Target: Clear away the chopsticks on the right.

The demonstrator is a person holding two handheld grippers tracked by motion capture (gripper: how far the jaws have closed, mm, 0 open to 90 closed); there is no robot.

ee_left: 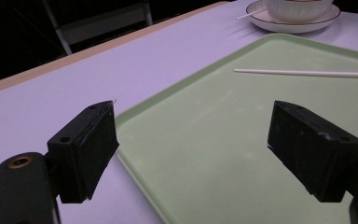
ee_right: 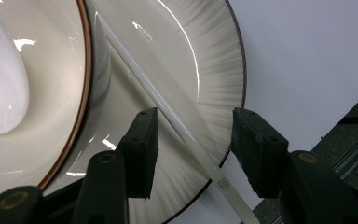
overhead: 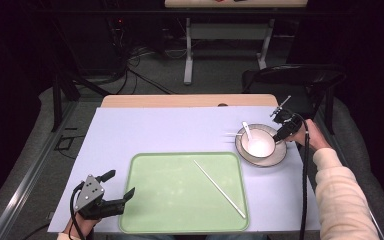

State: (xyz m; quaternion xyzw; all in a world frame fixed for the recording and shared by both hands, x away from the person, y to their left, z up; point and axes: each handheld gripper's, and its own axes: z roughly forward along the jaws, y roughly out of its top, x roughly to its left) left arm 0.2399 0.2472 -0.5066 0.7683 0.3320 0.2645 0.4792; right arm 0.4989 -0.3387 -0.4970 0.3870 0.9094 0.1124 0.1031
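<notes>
Seen from above: a pale lilac surface (overhead: 155, 130) with a wooden far edge, dark room around it.

At near left, the left hand-held gripper (overhead: 120, 186), jaws spread wide with nothing between them, pointing right toward the left rim of a tray. In the left gripper view (ee_left: 193, 144), the two black jaws well apart, one above the lilac surface (ee_left: 121, 65), the other above the tray.

In the middle, near the front edge, a light green tray (overhead: 145, 210) lying flat. On its right half, one long white chopstick (overhead: 220, 189) lying diagonally, far end toward the left, near end toward the tray's right corner. Same tray (ee_left: 214, 140) and chopstick (ee_left: 307, 73) visible in the left gripper view.

To the right and farther back, just beyond the tray's far right corner, a plate (overhead: 275, 157) with a dark rim. On it, a white bowl (overhead: 258, 145) holding a white spoon (overhead: 247, 131). A second chopstick (overhead: 232, 134) poking out leftward from the plate's far left edge.

At far right, the right hand-held gripper (overhead: 281, 136), held by a hand in a cream sleeve (overhead: 340, 195), reaching over the plate's right edge. In the right gripper view (ee_right: 193, 149), jaws spread, straddling without touching the second chopstick (ee_right: 168, 109), which rests slanted across the plate (ee_right: 214, 70) beside the bowl (ee_right: 51, 116); spoon (ee_right: 0, 84) at the left edge.
</notes>
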